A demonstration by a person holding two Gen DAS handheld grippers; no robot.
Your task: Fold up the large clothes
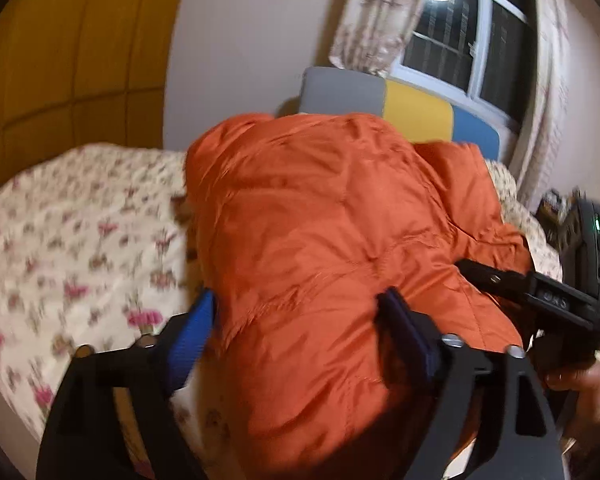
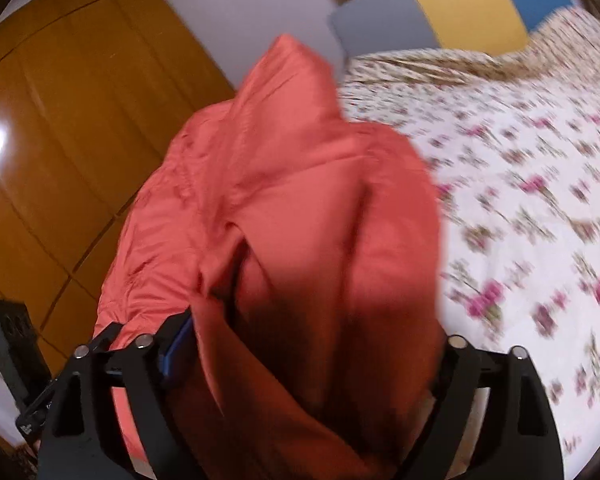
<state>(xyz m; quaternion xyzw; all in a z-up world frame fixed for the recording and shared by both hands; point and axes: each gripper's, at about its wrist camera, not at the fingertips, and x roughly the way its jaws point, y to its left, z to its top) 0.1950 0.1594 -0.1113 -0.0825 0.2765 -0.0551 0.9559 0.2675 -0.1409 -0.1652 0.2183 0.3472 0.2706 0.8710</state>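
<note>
A large orange padded jacket (image 1: pixel 320 216) hangs bunched above the floral bed (image 1: pixel 80 240). In the left wrist view my left gripper (image 1: pixel 300 320) has its blue pads wide apart, with a thick fold of the jacket filling the space between them. The right gripper (image 1: pixel 500 280) shows at the right of that view, gripping the jacket's edge. In the right wrist view the jacket (image 2: pixel 284 208) drapes over my right gripper (image 2: pixel 304 344); its left blue pad (image 2: pixel 176 352) shows, the right one is hidden by cloth. The jacket is lifted off the bed (image 2: pixel 520 200).
A headboard with grey, yellow and blue panels (image 1: pixel 416 108) stands at the far end of the bed. A window with floral curtains (image 1: pixel 468 36) is behind it. Wooden wardrobe doors (image 2: pixel 60 152) line the left side. The frames are motion-blurred.
</note>
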